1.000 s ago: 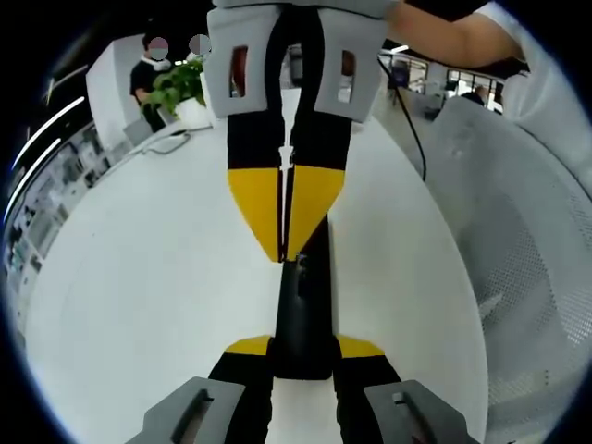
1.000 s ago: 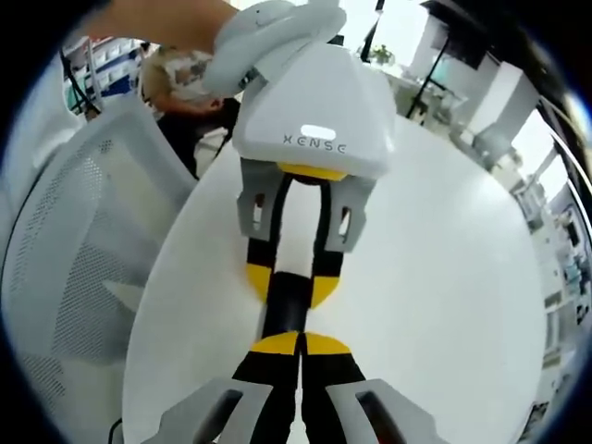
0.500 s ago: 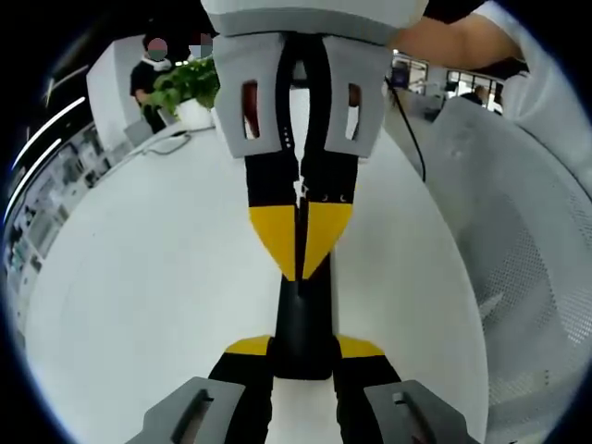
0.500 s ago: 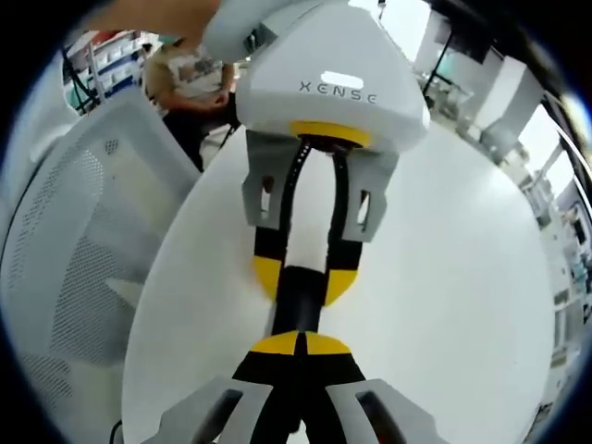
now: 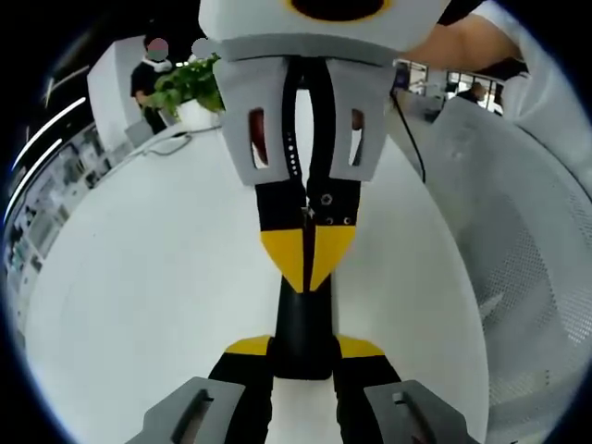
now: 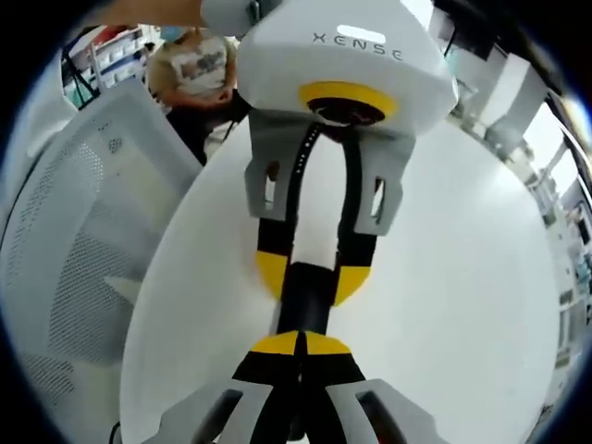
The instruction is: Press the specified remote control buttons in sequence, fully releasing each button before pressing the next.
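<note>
Two grippers meet over one black remote (image 5: 302, 324) that lies flat on a round white tabletop (image 5: 148, 277). In the left gripper view, the left gripper (image 5: 304, 347) comes up from the bottom, and its yellow-tipped fingers (image 5: 248, 347) sit one on each side of the near end of the remote, holding it between them. The right gripper (image 5: 307, 268) reaches in from the top of that view. Its two fingers are pressed close together with just a thin line between them, and their yellow tips point down onto the top face of the remote. Whether the tips touch a button cannot be told. In the right gripper view, the right gripper (image 6: 300, 344) has its fingers side by side with no real gap, and their tips rest over the remote (image 6: 305, 301). The left gripper (image 6: 310, 277) faces it there, with the remote between its fingers. A green plant (image 5: 185, 85) in a white pot stands at the far edge of the tabletop. A white mesh chair (image 6: 83, 240) stands beside the tabletop.
</note>
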{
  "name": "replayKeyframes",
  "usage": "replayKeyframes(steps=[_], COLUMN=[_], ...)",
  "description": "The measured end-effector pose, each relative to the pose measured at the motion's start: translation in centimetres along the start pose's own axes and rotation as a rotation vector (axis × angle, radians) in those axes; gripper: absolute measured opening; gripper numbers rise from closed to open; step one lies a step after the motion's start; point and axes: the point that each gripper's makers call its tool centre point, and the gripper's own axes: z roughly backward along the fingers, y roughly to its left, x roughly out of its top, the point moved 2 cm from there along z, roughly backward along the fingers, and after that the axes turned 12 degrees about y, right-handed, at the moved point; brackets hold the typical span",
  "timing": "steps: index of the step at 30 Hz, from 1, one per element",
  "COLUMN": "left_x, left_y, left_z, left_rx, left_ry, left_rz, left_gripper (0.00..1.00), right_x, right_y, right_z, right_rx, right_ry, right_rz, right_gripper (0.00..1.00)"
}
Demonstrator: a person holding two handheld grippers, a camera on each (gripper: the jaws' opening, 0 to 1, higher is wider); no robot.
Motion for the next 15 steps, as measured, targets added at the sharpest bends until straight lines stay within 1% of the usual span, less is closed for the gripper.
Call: replayKeyframes(steps=[15], left_x=[-0.05], left_y=[-0.02], left_z=[0.01], left_rx=[-0.003], left_ry=[-0.006], left_rz=[0.002], left_gripper=[0.24], right_x=[-0.19], right_y=[0.29], right_z=[-0.48], right_rx=[0.015], right_ry=[0.005], right_rz=[0.001], right_gripper=[0.0])
